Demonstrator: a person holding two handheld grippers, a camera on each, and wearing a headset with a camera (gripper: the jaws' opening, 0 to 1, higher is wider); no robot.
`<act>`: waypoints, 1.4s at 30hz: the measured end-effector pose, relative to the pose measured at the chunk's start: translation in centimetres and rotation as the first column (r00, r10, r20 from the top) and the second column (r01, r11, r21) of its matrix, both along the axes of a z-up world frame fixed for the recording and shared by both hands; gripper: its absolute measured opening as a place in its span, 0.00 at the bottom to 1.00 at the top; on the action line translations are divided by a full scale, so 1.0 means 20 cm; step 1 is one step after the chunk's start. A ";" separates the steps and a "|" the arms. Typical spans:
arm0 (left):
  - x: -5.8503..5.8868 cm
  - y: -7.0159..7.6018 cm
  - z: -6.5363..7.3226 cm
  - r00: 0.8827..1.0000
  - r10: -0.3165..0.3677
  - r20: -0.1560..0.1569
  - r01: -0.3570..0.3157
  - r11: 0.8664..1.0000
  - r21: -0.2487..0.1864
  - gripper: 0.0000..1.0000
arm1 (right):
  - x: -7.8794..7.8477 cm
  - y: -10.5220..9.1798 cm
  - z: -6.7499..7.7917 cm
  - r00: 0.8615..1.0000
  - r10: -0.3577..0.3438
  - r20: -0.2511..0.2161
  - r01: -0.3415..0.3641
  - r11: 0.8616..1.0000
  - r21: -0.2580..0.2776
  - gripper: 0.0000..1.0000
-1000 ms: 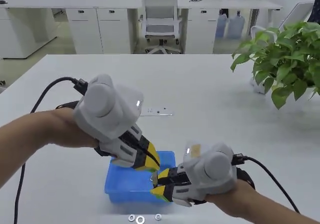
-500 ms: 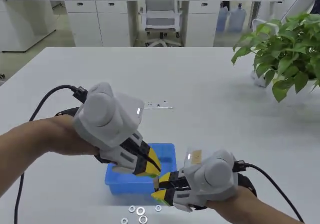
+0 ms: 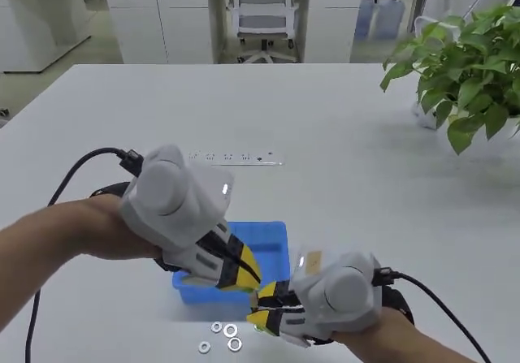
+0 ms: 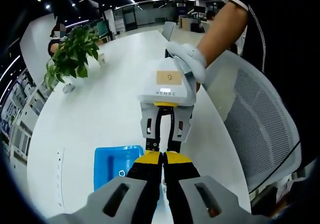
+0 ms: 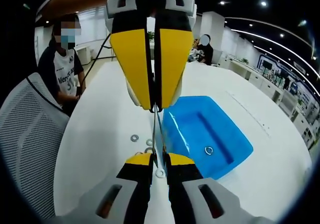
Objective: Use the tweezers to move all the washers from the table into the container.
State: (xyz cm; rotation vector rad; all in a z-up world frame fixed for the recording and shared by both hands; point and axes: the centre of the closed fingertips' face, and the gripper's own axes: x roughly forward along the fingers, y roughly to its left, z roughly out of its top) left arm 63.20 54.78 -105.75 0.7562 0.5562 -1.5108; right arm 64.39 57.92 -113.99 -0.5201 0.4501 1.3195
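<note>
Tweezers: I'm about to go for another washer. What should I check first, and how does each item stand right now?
1. Left gripper clamps the tweezers: ok.
2. Right gripper has its jaws closed on the tweezers' arms: ok.
3. Tips lined up on the nearest washer: cannot tell; they end right beside it.
4. Loose washers within reach on the table: ok, several lie by the container.
5. Container open to receive: ok, one stored washer lies inside.
</note>
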 end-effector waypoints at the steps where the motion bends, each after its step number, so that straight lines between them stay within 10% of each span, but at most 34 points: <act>1: 0.00 0.00 0.00 1.000 0.000 -0.002 0.000 1.000 -0.001 0.04 | 0.00 0.00 -0.01 1.000 -0.001 0.000 0.001 1.000 -0.002 0.12; 42: 0.02 -0.02 -0.10 0.999 0.022 -0.046 -0.022 1.000 -0.001 0.04 | 0.00 -0.03 -0.12 0.998 -0.010 -0.067 0.007 0.999 -0.046 0.09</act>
